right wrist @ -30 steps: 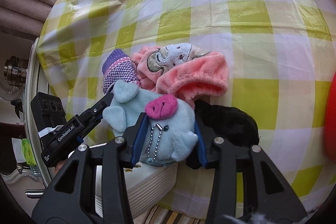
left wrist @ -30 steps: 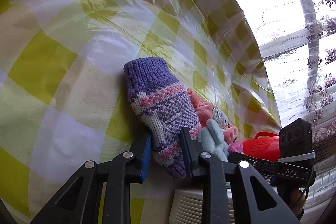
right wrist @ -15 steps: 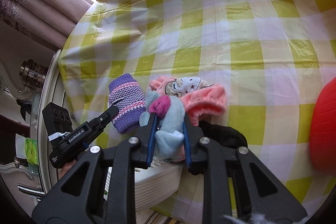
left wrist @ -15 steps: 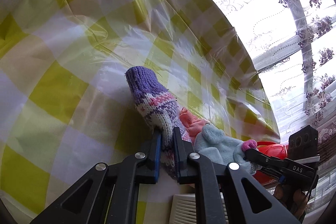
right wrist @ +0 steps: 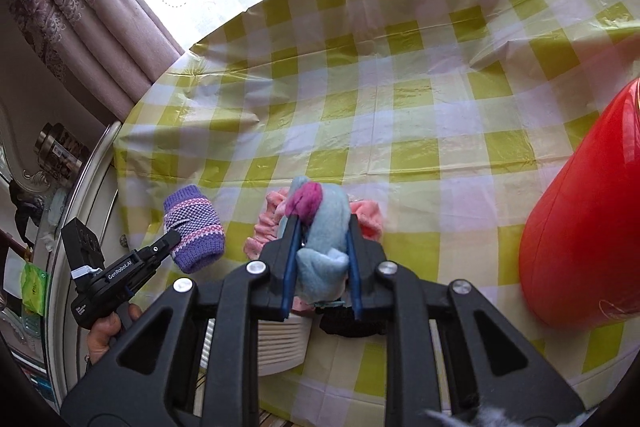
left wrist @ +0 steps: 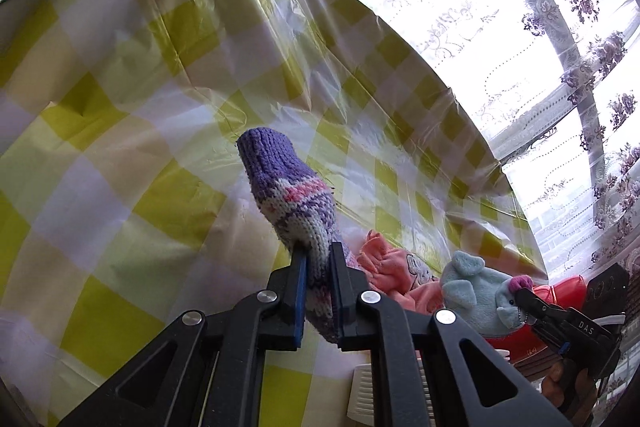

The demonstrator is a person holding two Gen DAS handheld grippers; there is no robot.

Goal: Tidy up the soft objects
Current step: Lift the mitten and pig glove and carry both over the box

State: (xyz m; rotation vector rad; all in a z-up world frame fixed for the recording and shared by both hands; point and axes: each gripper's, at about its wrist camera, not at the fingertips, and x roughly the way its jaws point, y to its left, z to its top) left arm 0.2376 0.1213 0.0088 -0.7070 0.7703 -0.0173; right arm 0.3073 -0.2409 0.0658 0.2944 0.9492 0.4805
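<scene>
Both grippers tilt down over the checked tablecloth [right wrist: 400,99]. The left gripper [left wrist: 318,291] pinches a purple knitted sock [left wrist: 296,199]; the right gripper [right wrist: 322,267] squeezes a blue plush toy [right wrist: 324,227], both lifted above the pink clothes [left wrist: 396,279].

A purple knitted sock [left wrist: 288,203] banded in pink and white, a pale blue plush toy [right wrist: 322,227] with a magenta snout, a pink fleece garment [left wrist: 394,273] and, at three o'clock, a glossy red container [right wrist: 588,235] stand out against the yellow-and-white checked counter [right wrist: 400,99] cloth.
</scene>
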